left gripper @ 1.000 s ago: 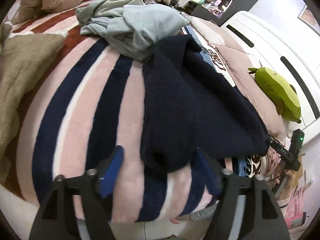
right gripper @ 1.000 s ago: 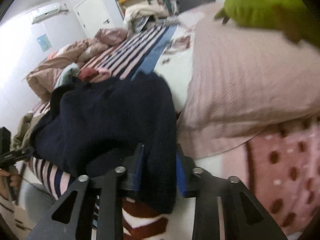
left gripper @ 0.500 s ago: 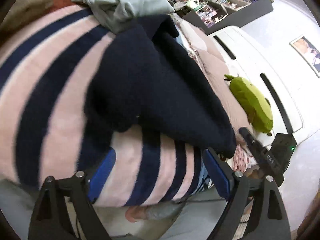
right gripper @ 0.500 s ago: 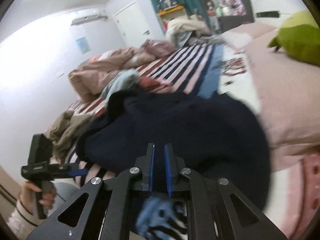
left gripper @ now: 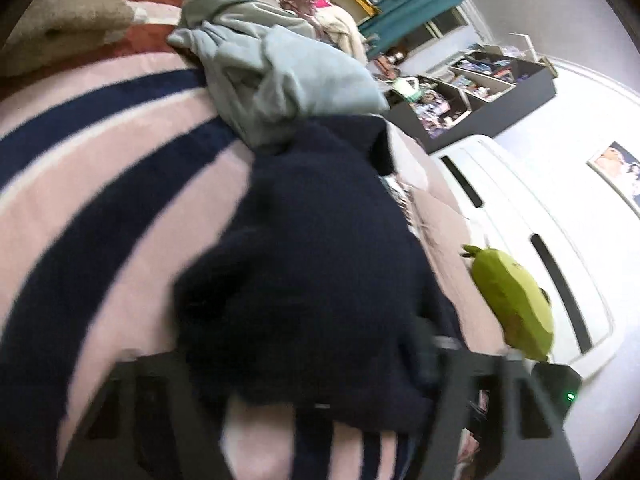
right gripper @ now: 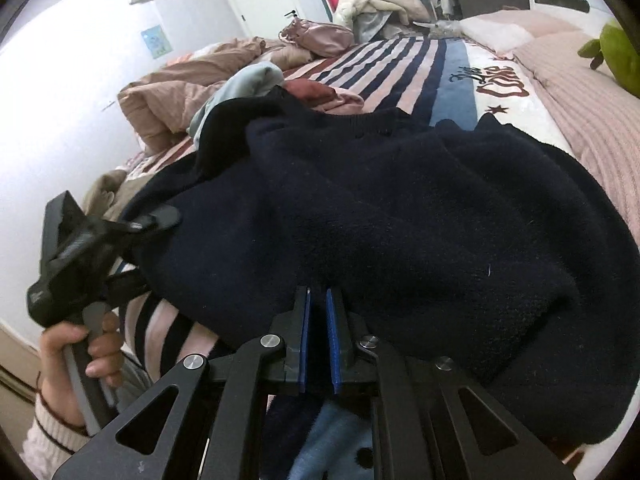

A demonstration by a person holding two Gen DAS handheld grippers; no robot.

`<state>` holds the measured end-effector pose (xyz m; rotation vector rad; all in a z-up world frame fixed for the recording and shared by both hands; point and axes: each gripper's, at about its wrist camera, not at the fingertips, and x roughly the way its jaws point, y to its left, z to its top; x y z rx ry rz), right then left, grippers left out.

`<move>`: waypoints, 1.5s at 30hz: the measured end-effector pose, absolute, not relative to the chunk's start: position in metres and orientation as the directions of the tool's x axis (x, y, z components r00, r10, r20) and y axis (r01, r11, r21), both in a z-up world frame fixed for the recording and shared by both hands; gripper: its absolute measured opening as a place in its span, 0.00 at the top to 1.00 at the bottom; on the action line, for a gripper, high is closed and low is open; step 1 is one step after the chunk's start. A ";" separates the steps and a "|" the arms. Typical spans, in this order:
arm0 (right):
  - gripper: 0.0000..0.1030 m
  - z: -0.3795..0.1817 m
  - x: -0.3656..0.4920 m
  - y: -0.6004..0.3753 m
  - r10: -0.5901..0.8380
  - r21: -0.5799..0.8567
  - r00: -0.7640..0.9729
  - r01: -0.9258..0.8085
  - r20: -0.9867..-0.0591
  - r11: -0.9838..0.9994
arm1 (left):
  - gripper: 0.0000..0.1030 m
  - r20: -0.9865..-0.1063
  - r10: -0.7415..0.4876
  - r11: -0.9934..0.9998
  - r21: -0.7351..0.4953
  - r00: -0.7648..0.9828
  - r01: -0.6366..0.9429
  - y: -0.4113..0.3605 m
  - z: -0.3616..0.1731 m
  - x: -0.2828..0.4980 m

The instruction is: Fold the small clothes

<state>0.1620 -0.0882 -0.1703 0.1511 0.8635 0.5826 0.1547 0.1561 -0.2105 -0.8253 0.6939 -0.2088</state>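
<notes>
A dark navy knit sweater (right gripper: 400, 216) lies bunched on the striped blanket (left gripper: 100, 184); it also shows in the left wrist view (left gripper: 320, 280). My right gripper (right gripper: 317, 312) is shut on the sweater's near edge, its blue pads almost together with cloth between them. My left gripper (left gripper: 288, 364) is blurred and the sweater's corner drapes over the gap between its fingers, so its state is unclear. In the right wrist view the left gripper (right gripper: 160, 216) reaches into the sweater's left edge, held by a hand.
A grey-blue garment heap (left gripper: 272, 68) lies beyond the sweater. A tan garment (left gripper: 60, 28) lies far left. A green plush toy (left gripper: 516, 304) rests on pink bedding (right gripper: 592, 92) to the right. A rumpled beige duvet (right gripper: 180, 88) lies at the back.
The left gripper has pushed forward into the sweater's corner, which now covers its fingers. The right gripper stays shut on the sweater and has tilted, with more sweater spread before it.
</notes>
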 end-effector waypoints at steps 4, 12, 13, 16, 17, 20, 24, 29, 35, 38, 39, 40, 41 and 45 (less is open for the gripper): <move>0.97 -0.169 0.162 -0.088 0.540 0.356 0.502 -0.419 -0.676 0.835 | 0.71 -0.481 -0.413 0.710 -0.702 0.773 -0.057 0.156 -0.200 0.149; 0.95 -0.167 0.144 -0.089 0.596 0.403 0.459 -0.453 -0.659 0.795 | 0.74 -0.450 -0.381 0.779 -0.627 0.808 0.018 0.151 -0.167 0.102; 0.95 -0.166 0.142 -0.089 0.606 0.412 0.448 -0.460 -0.658 0.787 | 0.74 -0.446 -0.380 0.779 -0.626 0.810 0.021 0.152 -0.166 0.098; 0.95 -0.165 0.135 -0.086 0.643 0.445 0.409 -0.482 -0.647 0.755 | 0.74 -0.420 -0.379 0.763 -0.646 0.825 0.022 0.162 -0.167 0.079; 0.95 -0.164 0.132 -0.081 0.655 0.456 0.389 -0.491 -0.648 0.743 | 0.74 -0.417 -0.376 0.763 -0.646 0.828 0.021 0.167 -0.167 0.074; 0.95 -0.161 0.125 -0.066 0.662 0.448 0.354 -0.522 -0.661 0.726 | 0.74 -0.427 -0.373 0.772 -0.635 0.824 0.020 0.181 -0.171 0.060; 0.95 -0.149 0.122 -0.048 0.678 0.445 0.344 -0.551 -0.650 0.706 | 0.70 -0.445 -0.423 0.764 -0.643 0.789 0.047 0.190 -0.179 0.058; 0.95 -0.152 0.126 -0.014 0.638 0.384 0.340 -0.575 -0.690 0.722 | 0.55 -0.415 -0.454 0.721 -0.691 0.789 0.052 0.197 -0.189 0.062; 0.95 -0.169 0.139 -0.007 0.633 0.409 0.322 -0.545 -0.704 0.732 | 0.65 -0.398 -0.458 0.723 -0.687 0.795 0.073 0.188 -0.182 0.070; 0.95 -0.166 0.139 -0.017 0.665 0.450 0.313 -0.538 -0.678 0.712 | 0.68 -0.387 -0.456 0.751 -0.651 0.801 0.113 0.176 -0.164 0.074; 0.95 -0.165 0.140 -0.022 0.679 0.468 0.309 -0.535 -0.666 0.703 | 0.68 -0.390 -0.453 0.767 -0.629 0.801 0.128 0.171 -0.155 0.077; 0.95 -0.162 0.140 -0.033 0.706 0.505 0.304 -0.526 -0.640 0.684 | 0.69 -0.394 -0.451 0.780 -0.609 0.800 0.140 0.165 -0.148 0.080; 0.95 -0.160 0.140 -0.040 0.723 0.527 0.305 -0.521 -0.619 0.671 | 0.69 -0.398 -0.450 0.792 -0.592 0.799 0.151 0.160 -0.141 0.082; 0.95 -0.147 0.133 -0.090 0.733 0.547 0.380 -0.493 -0.565 0.677 | 0.70 -0.410 -0.447 0.839 -0.500 0.795 0.214 0.126 -0.112 0.093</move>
